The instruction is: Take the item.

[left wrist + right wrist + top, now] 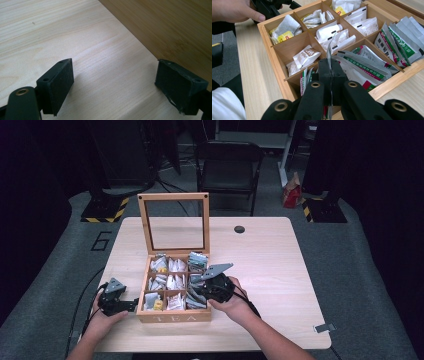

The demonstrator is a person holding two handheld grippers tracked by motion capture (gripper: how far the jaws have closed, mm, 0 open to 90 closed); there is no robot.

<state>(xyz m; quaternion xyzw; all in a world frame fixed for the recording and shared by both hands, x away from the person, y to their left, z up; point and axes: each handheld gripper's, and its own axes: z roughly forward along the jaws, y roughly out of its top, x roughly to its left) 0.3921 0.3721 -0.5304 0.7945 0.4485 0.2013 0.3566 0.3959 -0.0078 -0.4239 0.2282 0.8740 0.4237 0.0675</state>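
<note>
We see the right tool (pixel 331 72) clamped on the edge of a thin silver sachet (pixel 329 53), held over the near right compartments of the wooden tea box (pixel 172 316) on the bench (pixel 270 265). The left tool (pixel 115 85) rests on the bench just beside the box's left wall, its jaws spread apart and holding nothing.
</note>
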